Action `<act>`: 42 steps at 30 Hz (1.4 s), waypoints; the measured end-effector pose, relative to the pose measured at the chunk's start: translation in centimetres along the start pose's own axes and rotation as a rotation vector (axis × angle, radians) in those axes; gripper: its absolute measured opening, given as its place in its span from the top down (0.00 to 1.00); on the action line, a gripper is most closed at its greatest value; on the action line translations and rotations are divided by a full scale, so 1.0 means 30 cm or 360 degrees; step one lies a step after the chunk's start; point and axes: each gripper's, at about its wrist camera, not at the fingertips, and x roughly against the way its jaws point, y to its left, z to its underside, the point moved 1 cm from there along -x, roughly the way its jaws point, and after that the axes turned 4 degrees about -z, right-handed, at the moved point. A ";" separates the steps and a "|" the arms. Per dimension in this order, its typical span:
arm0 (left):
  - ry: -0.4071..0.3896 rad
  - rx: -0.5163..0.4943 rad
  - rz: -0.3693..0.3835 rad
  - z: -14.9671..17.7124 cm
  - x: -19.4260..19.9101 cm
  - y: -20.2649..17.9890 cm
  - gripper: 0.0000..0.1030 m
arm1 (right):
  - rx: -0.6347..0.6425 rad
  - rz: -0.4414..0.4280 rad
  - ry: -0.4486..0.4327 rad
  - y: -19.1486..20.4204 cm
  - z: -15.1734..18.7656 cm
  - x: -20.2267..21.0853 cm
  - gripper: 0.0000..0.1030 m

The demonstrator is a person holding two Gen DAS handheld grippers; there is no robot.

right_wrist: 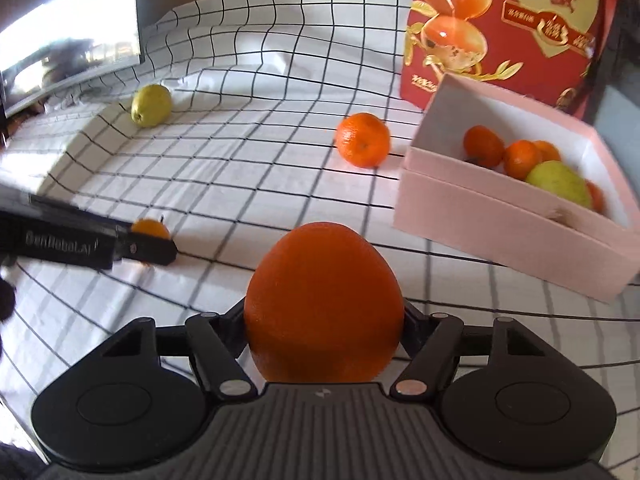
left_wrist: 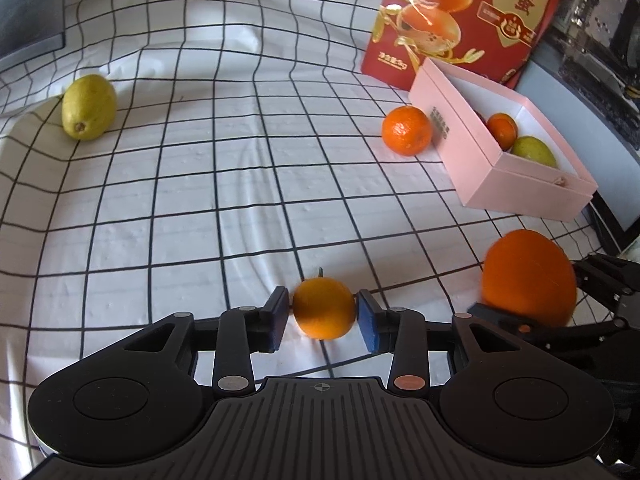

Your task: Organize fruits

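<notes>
Fruits fill both tools: the left gripper pinches a small orange and the right gripper clamps a large orange (both above the cloth). Carry each steadily to the pink box, releasing low inside.

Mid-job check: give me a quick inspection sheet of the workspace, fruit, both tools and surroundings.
Surface: white grid tablecloth, wrinkled.
Job's things: pink box holds small oranges and a green fruit; loose mandarin beside it; yellow-green fruit far left.
Clutter: red gift bag behind the box.
Tools: left tool pinches a small orange; right tool grips a big orange.
Cables: nothing seen.
Surroundings: monitor at far left.
</notes>
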 end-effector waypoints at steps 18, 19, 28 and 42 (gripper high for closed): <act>-0.0080 0.0010 -0.0027 0.027 0.003 -0.021 0.54 | -0.0036 0.0002 -0.0039 0.011 0.041 -0.001 0.14; -0.0084 0.0019 -0.0022 0.028 0.003 -0.017 0.54 | -0.0035 0.0000 -0.0040 0.013 0.041 -0.003 0.13; -0.0084 0.0153 -0.0066 0.030 0.016 -0.001 0.64 | -0.0125 -0.0043 -0.0054 0.008 0.047 -0.007 0.01; -0.0110 0.0102 -0.0151 0.058 0.111 -0.002 0.64 | -0.0045 0.0006 0.0000 0.024 0.033 -0.014 0.04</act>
